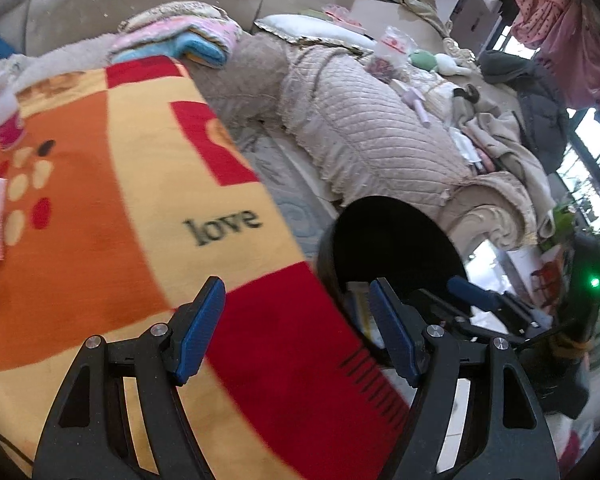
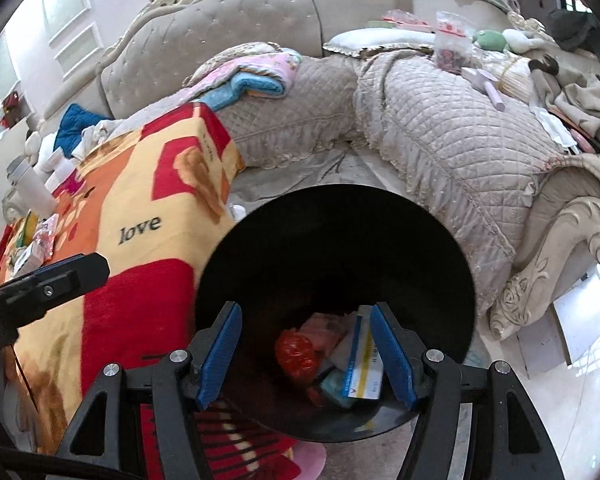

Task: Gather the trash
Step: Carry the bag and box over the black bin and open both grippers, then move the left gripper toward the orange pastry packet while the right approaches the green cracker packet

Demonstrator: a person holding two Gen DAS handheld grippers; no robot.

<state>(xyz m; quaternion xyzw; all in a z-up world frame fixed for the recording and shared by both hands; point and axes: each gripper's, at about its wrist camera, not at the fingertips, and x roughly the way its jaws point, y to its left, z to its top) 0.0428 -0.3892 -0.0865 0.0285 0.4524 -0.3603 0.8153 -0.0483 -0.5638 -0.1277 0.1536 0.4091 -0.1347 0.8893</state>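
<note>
The risk I see: my right gripper (image 2: 306,354) hangs spread and empty over the round black plastic bin (image 2: 440,272), and swinging away carelessly could clip its rim and tip it. The collected trash, a red crumpled wrapper (image 2: 296,354) and a white-and-blue box (image 2: 362,368), lies inside. My left gripper (image 1: 296,330), spread and empty too, angles down over the orange-and-red fleece blanket (image 1: 140,200).

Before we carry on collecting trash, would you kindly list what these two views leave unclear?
- Bin contents, left wrist view: hidden behind its rim.
- Items deep in the bin, right wrist view: lost in shadow.
- Small packets on the blanket: too small, edge-distorted.
- Box print: unreadable.
</note>
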